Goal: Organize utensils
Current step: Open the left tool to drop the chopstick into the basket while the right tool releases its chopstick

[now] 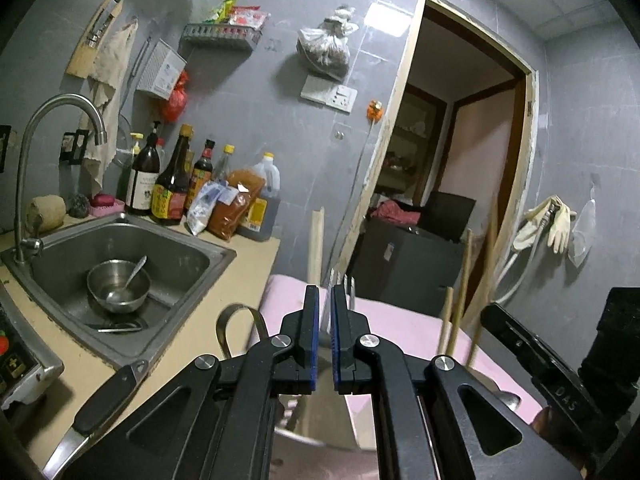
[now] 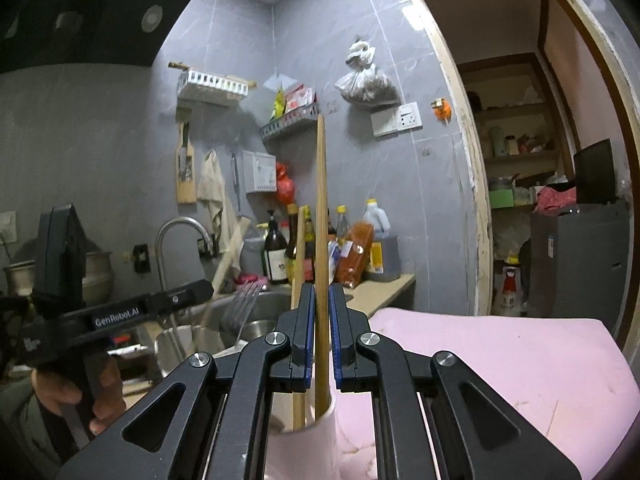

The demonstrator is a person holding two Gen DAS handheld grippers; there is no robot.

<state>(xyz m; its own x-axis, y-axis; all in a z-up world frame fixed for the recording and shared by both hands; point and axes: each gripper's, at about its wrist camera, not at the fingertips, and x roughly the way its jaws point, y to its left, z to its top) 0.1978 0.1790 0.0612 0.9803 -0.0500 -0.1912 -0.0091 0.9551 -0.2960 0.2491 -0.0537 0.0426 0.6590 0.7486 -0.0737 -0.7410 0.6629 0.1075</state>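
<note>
Your sink (image 1: 192, 240) is sunk in the table (image 1: 224, 312) at your left, a bowl (image 1: 118, 286) in it holding a spoon (image 1: 134, 274). Bottles (image 1: 172, 184) stand behind the sink against the wall. A mat (image 2: 500, 360) lies right of the table. In a cup (image 2: 320, 420) below your right tool (image 2: 321, 320), chopsticks (image 2: 321, 240) stand upright.

L tongs (image 1: 325, 320): closed | R tongs (image 2: 321, 320): closed, pointing level | hand (image 2: 76, 396) gripping L handle

Grey tiled wall (image 1: 260, 92), open doorway (image 1: 460, 152)
</note>
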